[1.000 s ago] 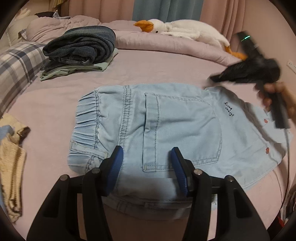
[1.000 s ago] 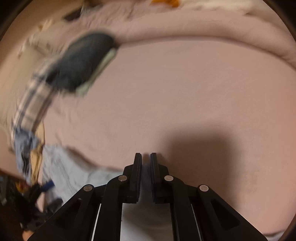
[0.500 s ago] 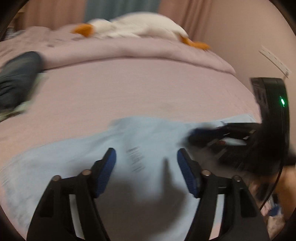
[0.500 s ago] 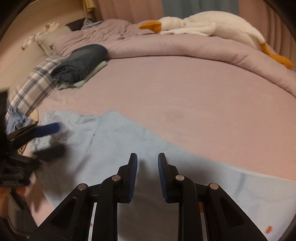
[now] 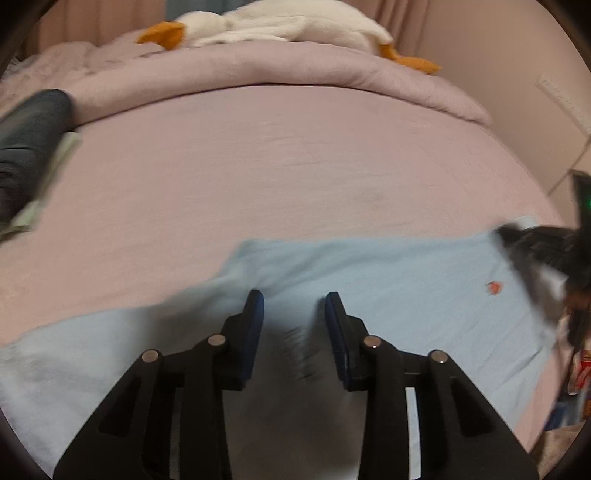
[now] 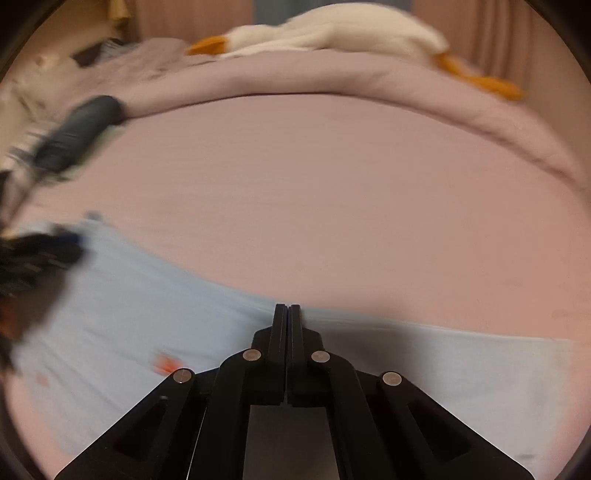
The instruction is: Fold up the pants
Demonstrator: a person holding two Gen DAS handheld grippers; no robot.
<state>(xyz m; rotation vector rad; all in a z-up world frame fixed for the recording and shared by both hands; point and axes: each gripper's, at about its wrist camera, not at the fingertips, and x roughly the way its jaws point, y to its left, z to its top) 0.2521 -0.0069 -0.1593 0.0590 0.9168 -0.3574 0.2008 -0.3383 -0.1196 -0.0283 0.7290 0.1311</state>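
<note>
**A:** Where do you stand?

**B:** The pants [image 5: 388, 280] lie flat across the lower half of both views on the pink bed [image 5: 295, 166]. Your right gripper [image 6: 289, 308] is pinched closed at their far edge, apparently on the fabric. Your left gripper [image 5: 294, 295] sits partly open over the cloth, holding nothing.

**A:** How should you do this well?

**B:** Close the left on the same far edge before lifting, then raise both evenly so the fold lands square.

One pair of pants [image 5: 388, 280], one plush goose [image 5: 280, 22], two tools.
</note>
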